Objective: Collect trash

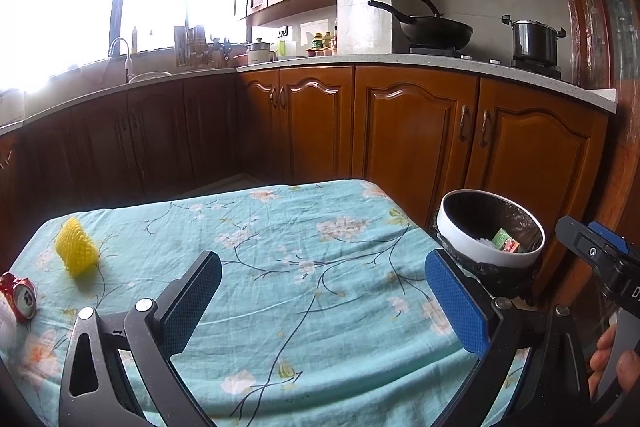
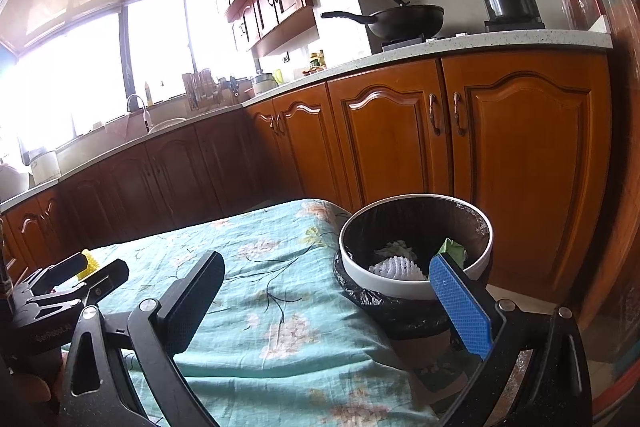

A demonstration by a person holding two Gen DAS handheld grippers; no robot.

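A yellow foam fruit net lies on the table's far left; a sliver of it shows in the right wrist view. A crushed red can lies at the left edge, next to something white. The white-rimmed trash bin with a black liner stands beside the table's right edge. It holds a white foam net, crumpled paper and a green carton. My left gripper is open and empty over the tablecloth. My right gripper is open and empty, just short of the bin.
The table wears a teal floral cloth. Brown kitchen cabinets run behind it, with a wok and a pot on the stove. A sink and a bright window are at the far left.
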